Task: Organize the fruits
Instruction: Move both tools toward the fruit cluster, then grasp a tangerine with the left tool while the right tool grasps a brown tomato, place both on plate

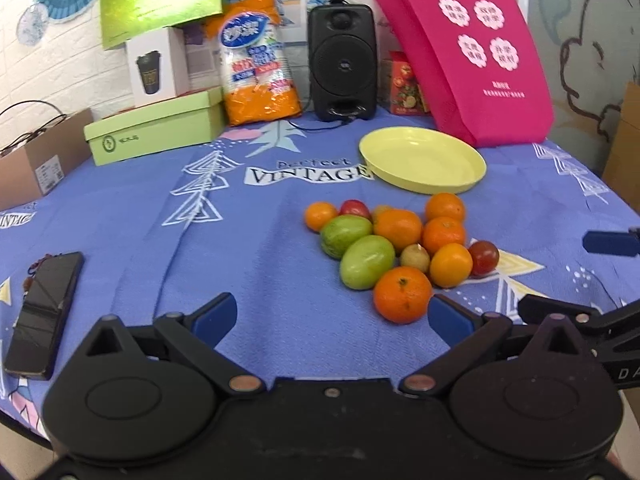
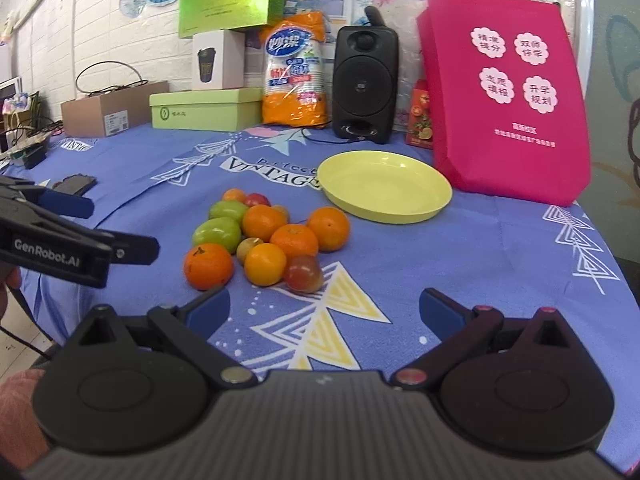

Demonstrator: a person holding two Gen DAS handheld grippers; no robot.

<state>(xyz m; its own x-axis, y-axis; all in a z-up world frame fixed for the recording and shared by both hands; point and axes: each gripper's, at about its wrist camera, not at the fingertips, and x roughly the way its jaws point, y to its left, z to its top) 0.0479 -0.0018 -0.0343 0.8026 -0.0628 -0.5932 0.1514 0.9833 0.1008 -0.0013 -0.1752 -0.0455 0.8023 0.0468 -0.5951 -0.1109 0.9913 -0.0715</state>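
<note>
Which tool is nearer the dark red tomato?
Right. The right tool is open just short of the tomato; the left tool sits further left, behind the nearest orange.

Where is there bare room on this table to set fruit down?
Free: the yellow plate, empty; bare cloth between the phone and the fruit pile. Crowded: the back edge, with boxes, speaker and pink bag.

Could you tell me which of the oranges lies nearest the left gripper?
The orange at the pile's front edge, beside the lower green fruit; the other oranges lie farther back, toward the yellow plate.
</note>
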